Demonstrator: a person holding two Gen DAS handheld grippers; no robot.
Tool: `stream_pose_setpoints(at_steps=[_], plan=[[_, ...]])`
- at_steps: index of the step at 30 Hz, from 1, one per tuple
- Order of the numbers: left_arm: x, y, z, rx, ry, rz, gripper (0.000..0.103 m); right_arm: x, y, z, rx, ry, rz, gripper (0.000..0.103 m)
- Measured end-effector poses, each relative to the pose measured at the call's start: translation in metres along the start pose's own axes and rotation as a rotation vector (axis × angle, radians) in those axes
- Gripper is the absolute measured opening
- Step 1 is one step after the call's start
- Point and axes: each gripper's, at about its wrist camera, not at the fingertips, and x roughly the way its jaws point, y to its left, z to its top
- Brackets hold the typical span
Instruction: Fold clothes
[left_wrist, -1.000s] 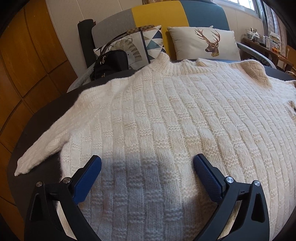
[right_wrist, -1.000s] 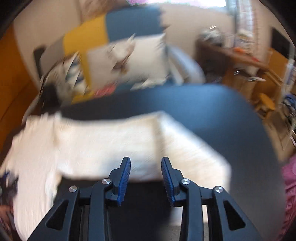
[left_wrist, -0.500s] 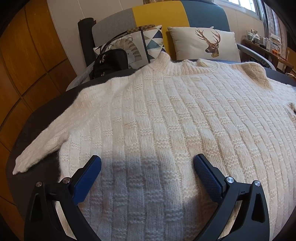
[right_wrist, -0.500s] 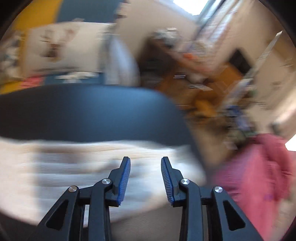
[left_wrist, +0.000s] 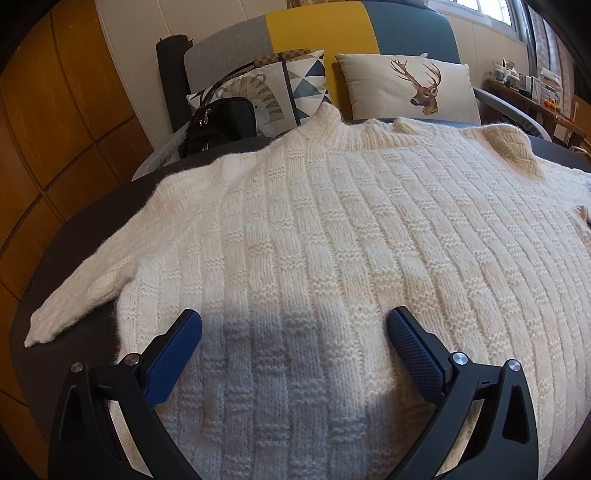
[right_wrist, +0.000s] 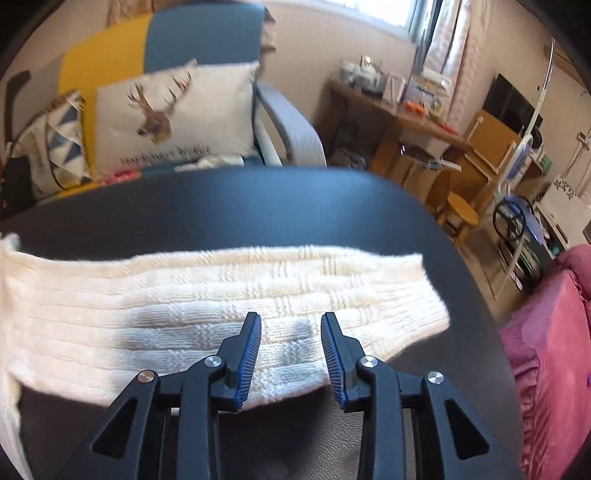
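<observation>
Cream sweater (left_wrist: 332, 236) lies flat, spread on the dark table (right_wrist: 258, 206). Left tool (left_wrist: 293, 332) gapes wide above the body, gripping nothing. Right tool (right_wrist: 290, 347) is part-open over the sleeve (right_wrist: 229, 295), nothing pinched. Risk: a shallow bite takes one knit layer, so the sleeve slips or drags the body askew. Nearby: black bag (left_wrist: 221, 123), deer pillow (left_wrist: 410, 88), both off the table; nothing blocks.
</observation>
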Motion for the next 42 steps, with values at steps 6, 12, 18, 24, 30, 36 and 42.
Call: stream_pose_setpoints(at_steps=[6, 12, 18, 24, 30, 36, 42], plan=[[-0.001, 0.000, 0.000, 0.007, -0.003, 0.007, 0.102, 0.026, -0.008, 0.000, -0.008, 0.021, 0.006, 0.035], [0.000, 0.006, 0.000, 0.009, -0.003, 0.003, 0.102, 0.023, -0.030, -0.018, 0.064, 0.050, -0.086, 0.035], [-0.001, 0.012, -0.003, 0.016, -0.007, 0.001, 0.102, 0.016, -0.048, -0.030, 0.146, 0.075, -0.148, 0.036], [0.000, 0.012, -0.004, 0.012, -0.005, -0.006, 0.102, 0.008, -0.041, -0.019, 0.153, 0.105, -0.156, 0.036], [-0.001, 0.010, -0.004, 0.017, -0.006, 0.002, 0.102, -0.052, 0.072, -0.010, 0.044, 0.002, 0.226, 0.036], [0.000, 0.011, -0.004, 0.011, -0.004, -0.002, 0.102, -0.095, 0.223, -0.042, -0.150, 0.023, 0.463, 0.036], [0.000, 0.014, -0.004, -0.006, 0.003, -0.023, 0.102, -0.100, 0.309, -0.081, -0.293, -0.005, 0.348, 0.036]])
